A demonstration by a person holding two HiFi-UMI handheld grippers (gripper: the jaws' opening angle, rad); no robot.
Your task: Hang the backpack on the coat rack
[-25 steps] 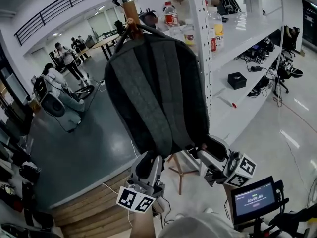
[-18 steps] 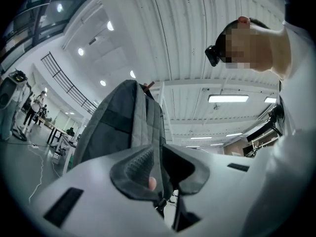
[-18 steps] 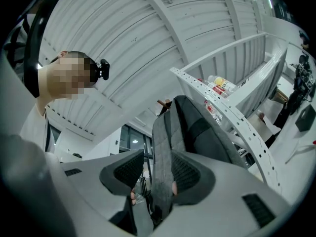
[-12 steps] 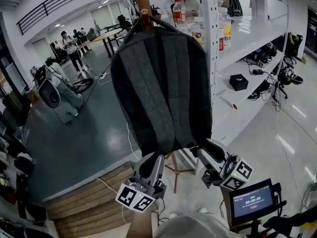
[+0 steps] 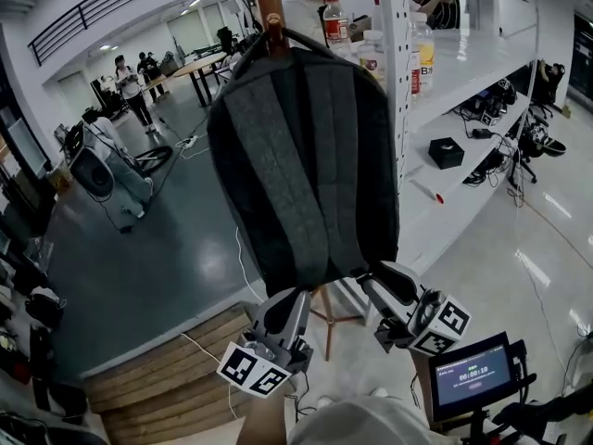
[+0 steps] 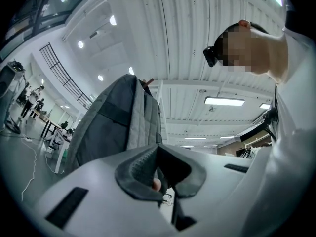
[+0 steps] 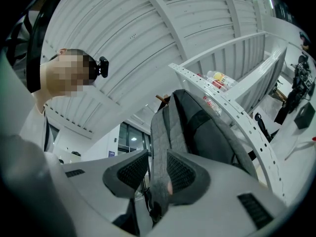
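A: Left side first. What is your left gripper [image 5: 282, 297] doing?

B: It's angled up, with its tip against the bottom edge of the backpack [image 5: 301, 156]. Those jaws have just been closing and now sit together. There may be a thin bit of fabric pinched between the pads, but the left gripper view is too tight to say.

A: Middle. Where's the bag?

B: It's hooked at its top over a peg [image 5: 274, 26] on the wooden coat rack [image 5: 270, 3]. It hangs straight down with the grey panel facing you and its bottom clear of the floor.

A: Right side?

B: Your right gripper [image 5: 371, 282] is at the bag's lower right corner, also angled up. Its jaws have just been closing too. They're narrow now and clamp a grey fabric strip [image 7: 159, 142] of the backpack between the pads. The white shelf unit [image 5: 463, 72] stands just beside the bag on that side.

A: Which step is this?

B: The hanging looks done to me. You're at the steady-and-check stage, holding the bag by its bottom.

A: Next move?

B: Probably the release. Open both sets of jaws fully before you draw back. Pull down and away without tugging or lifting the bag, since a push up could slip it off the peg. Keep your right gripper off the shelf upright as you back out.
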